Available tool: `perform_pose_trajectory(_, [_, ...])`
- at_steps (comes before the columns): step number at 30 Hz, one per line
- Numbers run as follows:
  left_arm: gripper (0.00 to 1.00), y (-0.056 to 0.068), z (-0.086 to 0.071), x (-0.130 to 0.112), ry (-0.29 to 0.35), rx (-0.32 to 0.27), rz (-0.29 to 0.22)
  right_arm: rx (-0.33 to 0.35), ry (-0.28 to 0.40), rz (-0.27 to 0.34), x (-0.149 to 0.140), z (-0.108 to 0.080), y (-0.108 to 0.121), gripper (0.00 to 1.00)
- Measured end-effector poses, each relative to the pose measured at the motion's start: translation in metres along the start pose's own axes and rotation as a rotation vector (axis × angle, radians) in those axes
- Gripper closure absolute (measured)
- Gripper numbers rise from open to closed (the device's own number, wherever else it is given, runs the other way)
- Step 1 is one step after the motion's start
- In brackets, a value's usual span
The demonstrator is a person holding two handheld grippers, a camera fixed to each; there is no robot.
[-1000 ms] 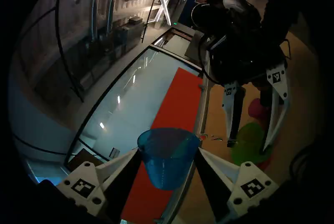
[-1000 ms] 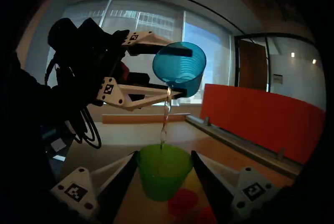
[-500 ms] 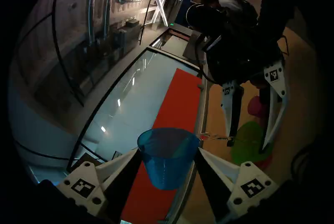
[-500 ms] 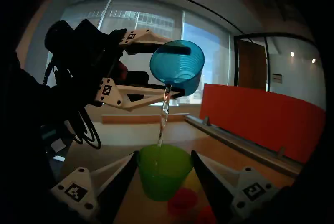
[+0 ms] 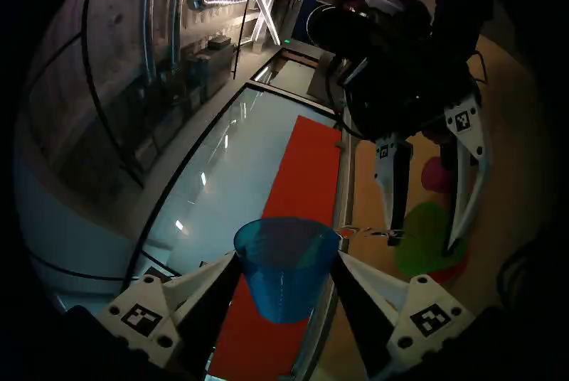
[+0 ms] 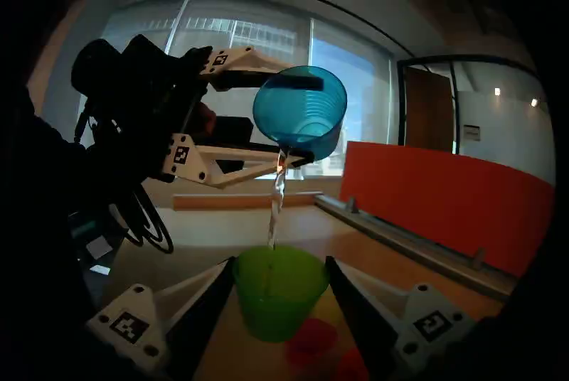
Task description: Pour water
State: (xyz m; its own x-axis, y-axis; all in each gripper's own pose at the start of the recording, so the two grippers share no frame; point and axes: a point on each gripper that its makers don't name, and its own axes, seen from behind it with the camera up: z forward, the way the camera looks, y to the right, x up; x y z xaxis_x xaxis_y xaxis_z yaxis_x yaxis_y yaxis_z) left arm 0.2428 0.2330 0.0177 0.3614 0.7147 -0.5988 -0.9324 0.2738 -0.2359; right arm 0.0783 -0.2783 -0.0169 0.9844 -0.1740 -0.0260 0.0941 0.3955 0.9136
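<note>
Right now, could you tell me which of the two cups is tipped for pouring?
The blue cup in the left gripper: it is tilted, water streaming from its rim. The green cup sits upright beneath.

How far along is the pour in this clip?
Done: the left gripper holds the blue cup tipped above the green cup, which the right gripper holds upright. In hand: a stream of water runs from the blue cup's rim into the green cup. Left: finish pouring and right the blue cup; how much water remains there I cannot tell.
</note>
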Motion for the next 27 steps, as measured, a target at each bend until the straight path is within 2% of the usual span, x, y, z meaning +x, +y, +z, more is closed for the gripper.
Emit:
perform_pose_trajectory(17, [0.15,-0.0048,-0.0009,0.0016,0.003,0.012,0.050,0.000,-0.002,0.000,-0.0028,0.0021,-0.0001,0.06])
perform_pose_trajectory(27, [0.15,0.0008,-0.0004,0.0040,0.011,0.026,0.077,-0.004,-0.002,0.003,-0.0056,0.0014,0.0011,0.06])
